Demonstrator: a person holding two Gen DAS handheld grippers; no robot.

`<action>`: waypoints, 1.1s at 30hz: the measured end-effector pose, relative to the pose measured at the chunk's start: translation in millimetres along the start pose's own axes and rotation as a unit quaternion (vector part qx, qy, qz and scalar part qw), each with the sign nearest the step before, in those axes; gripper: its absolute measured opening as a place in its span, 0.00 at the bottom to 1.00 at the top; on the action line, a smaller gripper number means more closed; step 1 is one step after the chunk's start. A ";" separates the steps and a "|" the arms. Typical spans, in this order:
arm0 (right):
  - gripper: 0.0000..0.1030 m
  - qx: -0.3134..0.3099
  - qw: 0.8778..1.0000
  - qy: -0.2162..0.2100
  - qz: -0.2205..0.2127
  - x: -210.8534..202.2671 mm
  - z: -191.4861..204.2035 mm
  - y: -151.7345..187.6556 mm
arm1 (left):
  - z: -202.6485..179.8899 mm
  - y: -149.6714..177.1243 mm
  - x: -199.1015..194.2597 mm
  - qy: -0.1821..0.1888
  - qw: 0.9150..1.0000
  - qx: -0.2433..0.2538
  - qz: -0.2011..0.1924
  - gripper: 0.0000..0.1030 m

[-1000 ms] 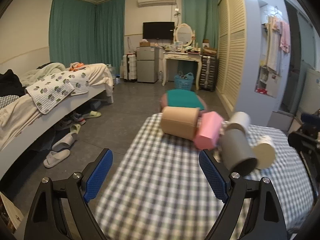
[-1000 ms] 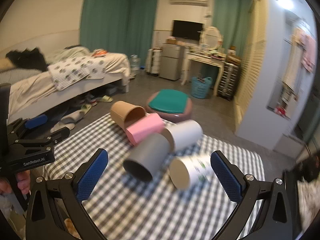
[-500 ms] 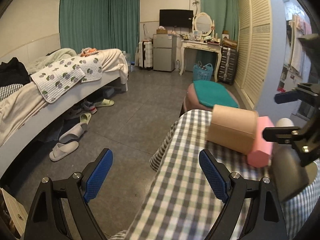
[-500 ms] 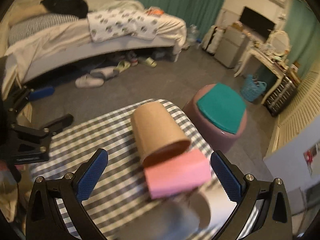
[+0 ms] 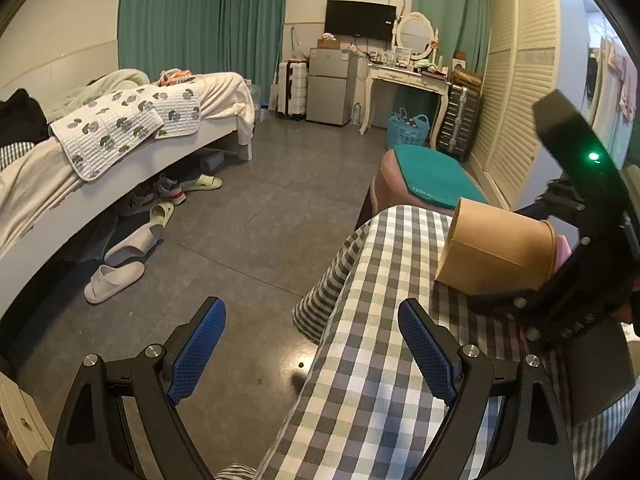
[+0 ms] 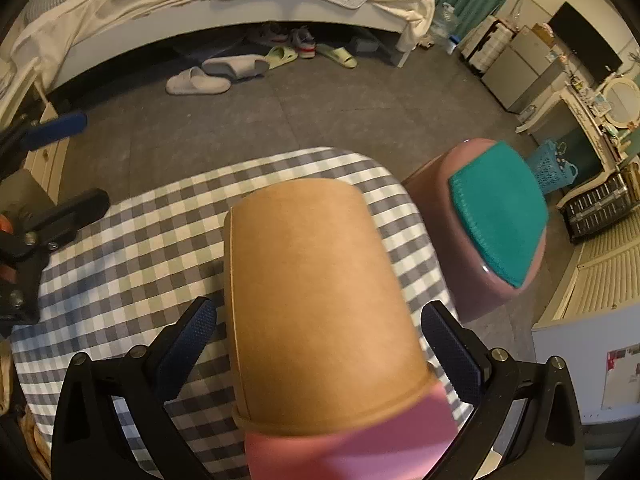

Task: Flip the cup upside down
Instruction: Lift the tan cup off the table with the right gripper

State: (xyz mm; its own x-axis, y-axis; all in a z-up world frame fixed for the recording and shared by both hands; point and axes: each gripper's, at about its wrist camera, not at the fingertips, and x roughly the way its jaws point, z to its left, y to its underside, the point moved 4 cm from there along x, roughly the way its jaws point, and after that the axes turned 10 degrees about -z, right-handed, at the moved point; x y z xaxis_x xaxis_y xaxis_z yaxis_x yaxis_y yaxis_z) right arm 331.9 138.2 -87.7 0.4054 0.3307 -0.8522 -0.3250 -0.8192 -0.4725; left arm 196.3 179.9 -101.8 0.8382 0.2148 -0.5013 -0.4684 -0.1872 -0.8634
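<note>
Paper cup (image 6: 316,300) lying on its side on the checked table (image 6: 132,240), second cup (image 6: 352,444) touching its rim; stool (image 6: 496,224) beyond the table; slippers (image 6: 218,74) further off, by the bed (image 6: 240,4)

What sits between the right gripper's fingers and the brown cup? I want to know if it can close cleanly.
Nothing visible does. The right gripper is open, with the brown cup lying on its side between the fingers. A pink cup lies against its rim, behind the pads.

Home bedroom, unmade bed (image 5: 120,128), slippers (image 5: 116,276), dressing table (image 5: 408,80), louvred wardrobe (image 5: 516,92)
</note>
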 end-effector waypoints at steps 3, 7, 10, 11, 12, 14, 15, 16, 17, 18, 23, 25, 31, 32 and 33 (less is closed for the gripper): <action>0.84 0.008 1.000 0.011 -0.006 0.5 1.9 -3.8 | 0.5 1.2 -6.8 -0.003 1.000 0.003 0.002 0.88; 0.83 0.051 0.998 0.021 -0.043 -24.8 3.1 -13.9 | 3.6 -1.8 -24.2 -0.008 1.000 0.001 -0.007 0.88; 0.83 0.092 0.993 0.032 -0.071 -59.0 4.5 -22.0 | 4.2 -6.2 -42.1 -0.008 1.000 0.001 -0.016 0.88; 0.83 0.105 0.991 0.039 -0.075 -71.9 6.7 -22.8 | 3.4 -7.6 -49.4 -0.007 1.000 0.002 -0.020 0.88; 0.83 0.113 0.989 0.046 -0.077 -84.3 8.7 -22.9 | 2.9 -8.7 -54.4 -0.005 1.000 0.003 -0.024 0.88; 0.83 0.143 0.984 0.074 -0.077 -112.8 11.4 -16.6 | 0.4 -11.3 -67.7 0.000 0.999 0.004 -0.032 0.88; 0.83 0.164 0.980 0.082 -0.074 -125.9 12.9 -8.5 | -0.7 -11.8 -72.0 0.003 0.999 0.003 -0.033 0.88; 0.83 0.190 0.975 0.089 -0.069 -139.3 14.6 1.7 | -2.4 -11.8 -77.8 0.009 0.999 0.002 -0.036 0.88; 0.83 0.205 0.972 0.095 -0.062 -151.1 16.9 11.1 | -4.8 -11.7 -81.8 0.014 0.999 0.002 -0.037 0.88; 0.83 0.222 0.968 0.106 -0.055 -163.6 22.2 25.5 | -8.2 -10.2 -87.4 0.021 0.999 0.003 -0.038 0.88; 0.83 0.294 0.944 0.146 -0.037 -204.2 50.2 94.8 | -26.9 0.2 -109.4 0.054 0.998 0.016 -0.038 0.88; 0.83 0.334 0.931 0.147 -0.029 -210.3 63.6 126.8 | -36.8 6.7 -118.1 0.065 0.997 0.028 -0.037 0.88; 0.83 0.404 0.904 0.143 -0.003 -199.2 90.2 189.7 | -57.7 29.5 -136.9 0.087 0.995 0.048 -0.020 0.88; 0.83 0.412 0.900 0.143 -0.002 -196.6 93.4 197.2 | -60.5 33.3 -139.2 0.088 0.995 0.051 -0.019 0.88; 0.83 0.417 0.898 0.142 0.000 -194.9 95.9 202.1 | -62.9 36.8 -141.1 0.087 0.995 0.053 -0.016 0.88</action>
State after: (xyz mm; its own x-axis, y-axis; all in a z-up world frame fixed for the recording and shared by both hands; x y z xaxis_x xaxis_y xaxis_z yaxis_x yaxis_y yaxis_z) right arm 105.2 -47.0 -38.6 0.5685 0.1009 -0.8164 -0.8035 -0.1446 -0.5774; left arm 78.4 82.5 -59.2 0.8844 0.0471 -0.4644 -0.4602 -0.0783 -0.8844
